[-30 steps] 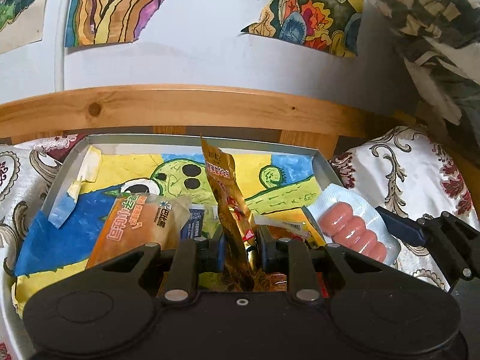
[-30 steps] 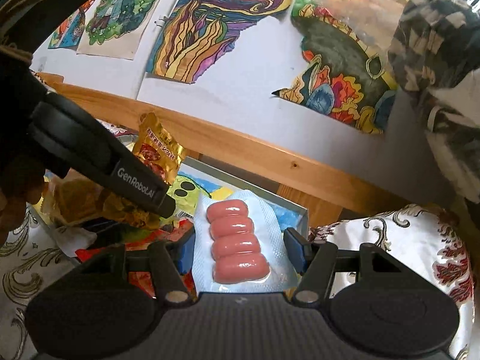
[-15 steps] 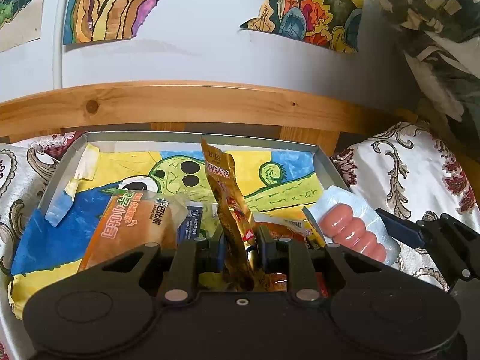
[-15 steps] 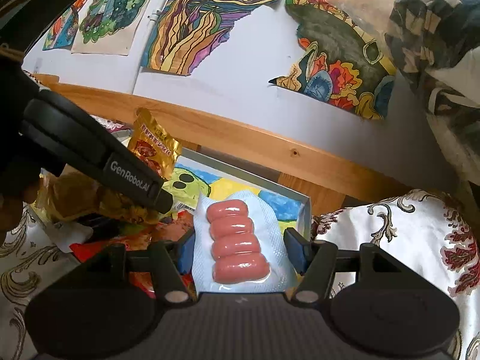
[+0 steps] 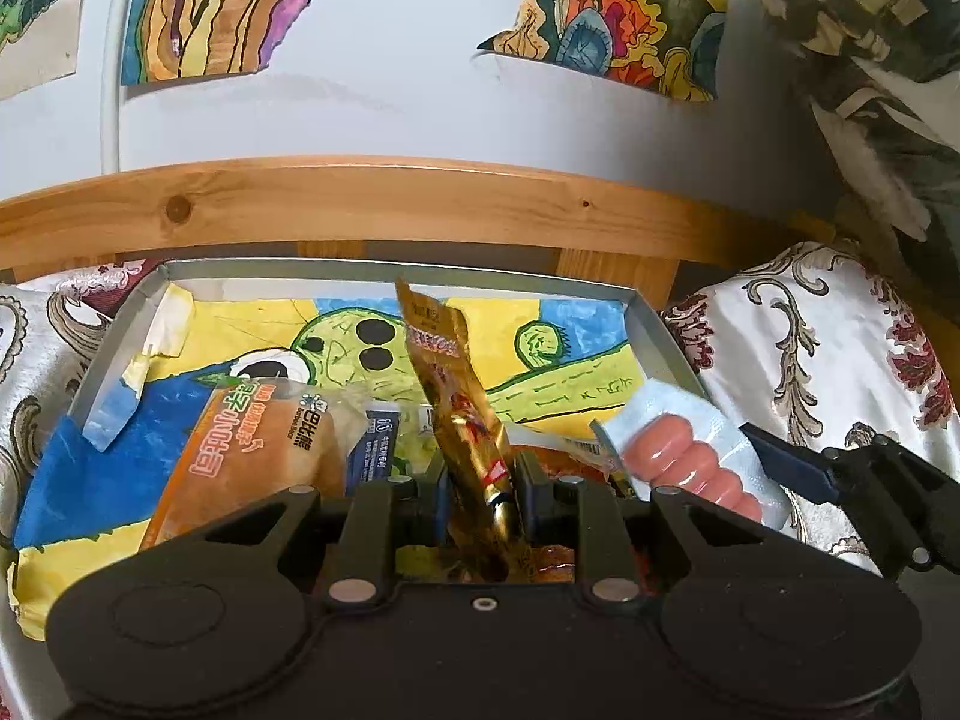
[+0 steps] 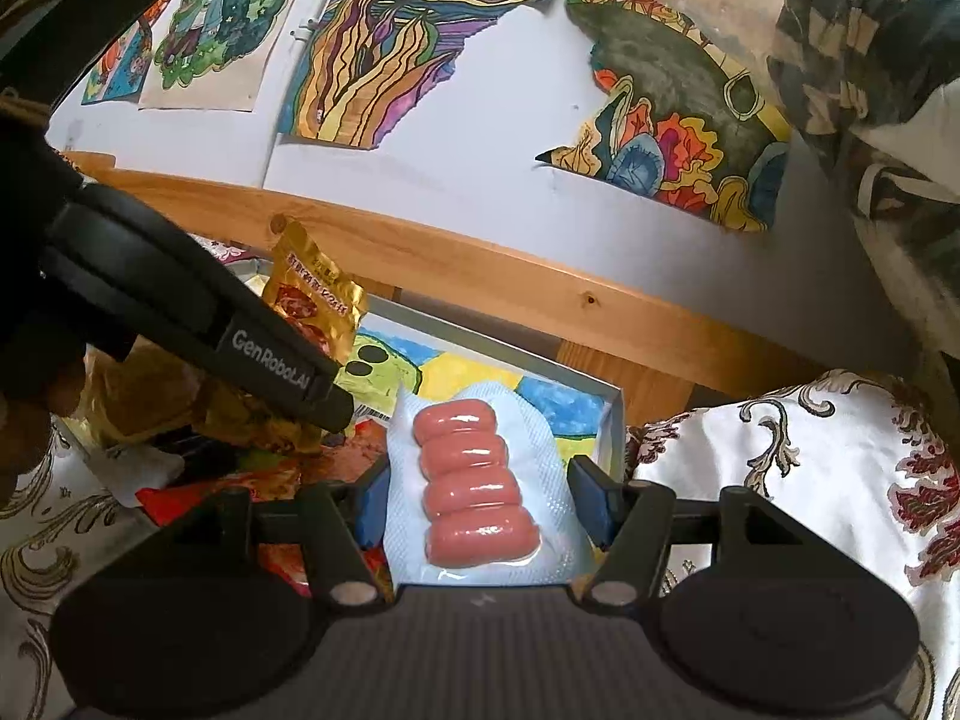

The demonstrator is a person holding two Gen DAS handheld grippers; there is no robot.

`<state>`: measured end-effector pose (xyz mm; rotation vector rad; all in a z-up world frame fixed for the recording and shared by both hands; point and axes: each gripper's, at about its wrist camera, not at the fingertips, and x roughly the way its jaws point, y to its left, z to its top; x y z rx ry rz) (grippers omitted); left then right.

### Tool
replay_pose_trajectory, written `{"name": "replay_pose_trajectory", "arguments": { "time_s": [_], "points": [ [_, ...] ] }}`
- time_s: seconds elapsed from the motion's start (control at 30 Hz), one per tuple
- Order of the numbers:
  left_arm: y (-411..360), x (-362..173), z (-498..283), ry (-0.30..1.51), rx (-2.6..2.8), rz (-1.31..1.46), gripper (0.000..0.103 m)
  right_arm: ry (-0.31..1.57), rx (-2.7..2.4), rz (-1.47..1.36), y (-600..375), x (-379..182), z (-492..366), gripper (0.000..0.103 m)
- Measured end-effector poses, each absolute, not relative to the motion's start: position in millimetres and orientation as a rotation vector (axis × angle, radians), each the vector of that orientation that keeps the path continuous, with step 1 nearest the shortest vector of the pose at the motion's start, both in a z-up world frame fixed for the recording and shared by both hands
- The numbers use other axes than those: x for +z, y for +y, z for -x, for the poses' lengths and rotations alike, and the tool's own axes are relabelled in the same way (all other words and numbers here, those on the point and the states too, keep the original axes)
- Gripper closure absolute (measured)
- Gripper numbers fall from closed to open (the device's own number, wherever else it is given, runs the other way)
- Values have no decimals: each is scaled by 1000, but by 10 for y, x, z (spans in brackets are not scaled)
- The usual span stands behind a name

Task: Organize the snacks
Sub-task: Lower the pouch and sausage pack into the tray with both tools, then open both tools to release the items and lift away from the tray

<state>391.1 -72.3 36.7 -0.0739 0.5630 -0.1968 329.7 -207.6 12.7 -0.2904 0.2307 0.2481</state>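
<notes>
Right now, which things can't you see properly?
Blue packet, left wrist view: mostly behind the bread bag.
Red wrappers, right wrist view: covered by the right claw and its sausage pack.
Gold packet lettering, left wrist view: too small.
Camouflage cloth, right wrist view: cut off by the edge.

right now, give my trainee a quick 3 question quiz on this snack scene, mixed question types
1. True or false: the right gripper holds the gold foil snack packet.
2. How many sausages are in the sausage pack? A two, B four, C six.
3. Fill in: the orange bread pack lies inside the grey ____.

Key: 1 false, the left gripper has it, jaws opening around it. 2 B. 3 tray.
</notes>
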Motion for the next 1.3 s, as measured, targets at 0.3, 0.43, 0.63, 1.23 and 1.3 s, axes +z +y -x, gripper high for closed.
{"name": "replay_pose_trajectory", "arguments": {
  "time_s": [0.3,0.43,0.63,1.23,1.3],
  "points": [
    [-692,437,-3888,562,-167,123,47,249,236,262,-2103,143,-3358,21],
    [-697,528,-3829,535,-149,112,37,247,228,233,-2159,207,-3327,18],
    [-661,713,-3686,488,-112,117,21,231,202,197,-2264,371,-3232,10],
    [-386,1144,-3152,406,-23,130,1,138,134,159,-2348,986,-2793,0],
    [-340,1172,-3094,402,-16,135,1,134,135,156,-2334,1021,-2739,0]
  ]
}}
